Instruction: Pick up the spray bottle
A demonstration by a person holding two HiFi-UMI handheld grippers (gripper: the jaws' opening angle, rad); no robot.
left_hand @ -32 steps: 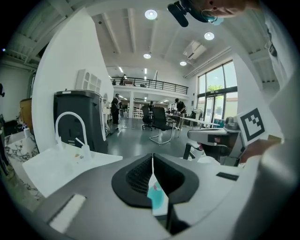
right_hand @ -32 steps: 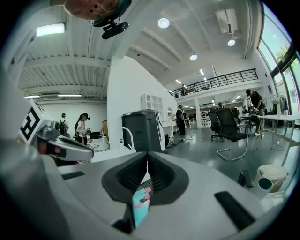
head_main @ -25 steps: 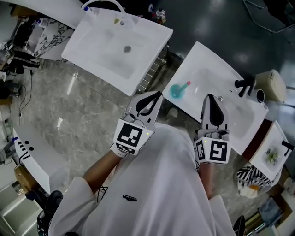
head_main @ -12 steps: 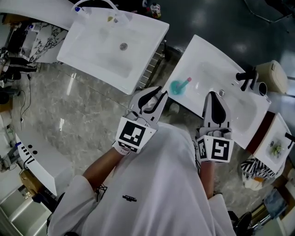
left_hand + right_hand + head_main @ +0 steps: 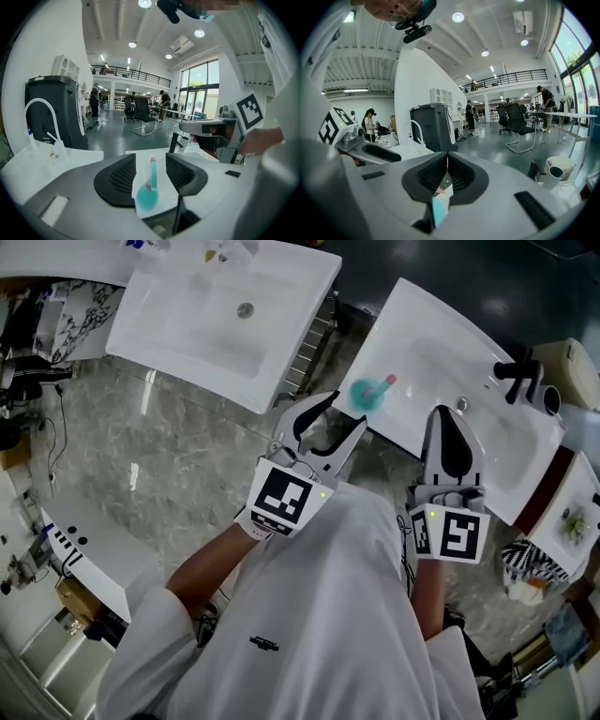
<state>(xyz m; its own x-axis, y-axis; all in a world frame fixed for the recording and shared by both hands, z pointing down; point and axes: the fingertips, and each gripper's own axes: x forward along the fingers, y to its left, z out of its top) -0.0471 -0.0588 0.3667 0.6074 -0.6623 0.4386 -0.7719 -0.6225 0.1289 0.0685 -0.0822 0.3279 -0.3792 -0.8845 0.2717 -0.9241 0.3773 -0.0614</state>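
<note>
A teal spray bottle (image 5: 367, 393) with a pink tip lies on its side on the near left part of a white basin (image 5: 422, 343). My left gripper (image 5: 342, 411) hangs just short of it, its jaws opening, with nothing pressed between them. In the left gripper view the bottle (image 5: 149, 187) shows through the gap of the left gripper (image 5: 151, 160), a little ahead of the tips. My right gripper (image 5: 448, 416) is shut and empty over the same basin's front edge, to the right of the bottle. The right gripper view shows the shut right gripper (image 5: 446, 161).
A second white basin (image 5: 150, 324) stands at the upper left, with a metal rack (image 5: 309, 348) between the two. A black tap (image 5: 520, 379) and a beige container (image 5: 574, 352) sit at the far right of the near basin. Grey marble floor lies below.
The left gripper's jaws have gone from shut to wide apart. Both grippers have come closer to the basin with the bottle.
</note>
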